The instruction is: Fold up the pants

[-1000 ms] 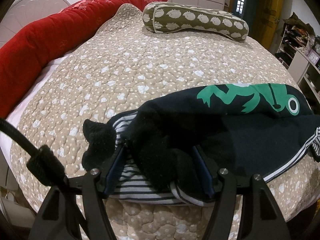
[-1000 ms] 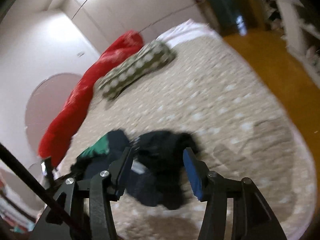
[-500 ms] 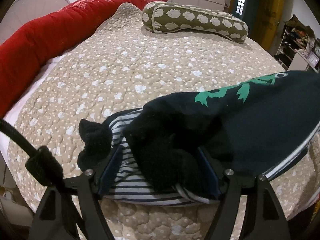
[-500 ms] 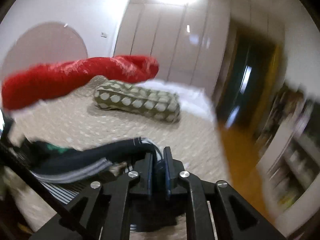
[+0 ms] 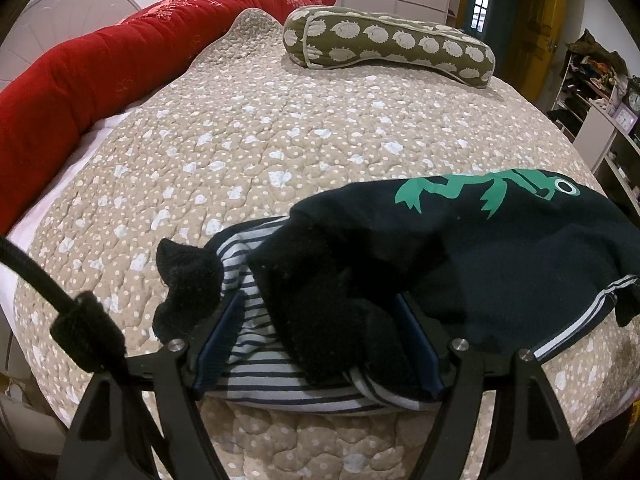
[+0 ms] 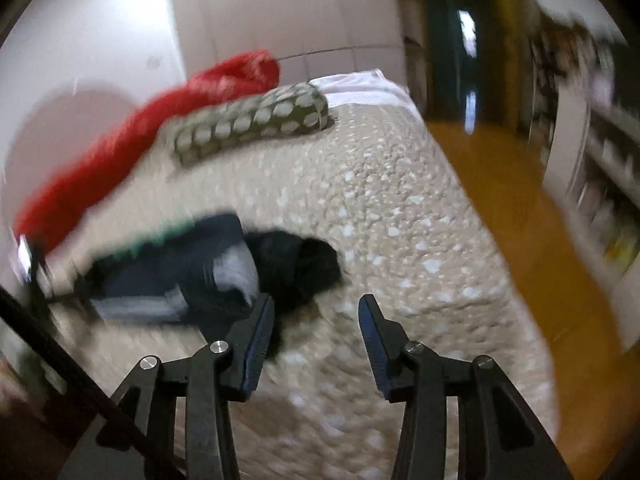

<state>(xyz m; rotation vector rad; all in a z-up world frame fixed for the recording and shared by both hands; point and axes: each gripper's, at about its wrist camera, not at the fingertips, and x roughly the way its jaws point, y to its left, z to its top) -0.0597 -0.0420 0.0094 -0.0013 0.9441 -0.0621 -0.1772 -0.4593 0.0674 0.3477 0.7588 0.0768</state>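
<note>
- In the left wrist view the left gripper (image 5: 320, 332) is nearest, its jaws spread wide with a bunched end of the pants (image 5: 460, 256) lying between the blue pads; whether the pads press the cloth cannot be told.
- The pants lie on the beige quilt (image 5: 248, 152) near its front edge, their long axis running from that bunched end away to the right, slightly farther off.
- The striped lining (image 5: 256, 364) shows at the near end, under the dark outer cloth; a black cuff (image 5: 186, 280) sticks out to the left.
- A green frog print (image 5: 480, 194) sits on the top face toward the right end, which is cut off at the frame's rim.
- In the right wrist view the right gripper (image 6: 316, 328) stands wide apart above the quilt (image 6: 400, 220), with nothing between its pads; its left finger is just beside the pants (image 6: 192, 272).
- That view is motion-blurred, so folds and stripes there are hard to make out.
- Farther back lie a spotted olive bolster (image 5: 388, 44) and a long red cushion (image 5: 120, 64) along the left side.
- Shelves (image 5: 600, 92) stand at far right, partly cut off.
</note>
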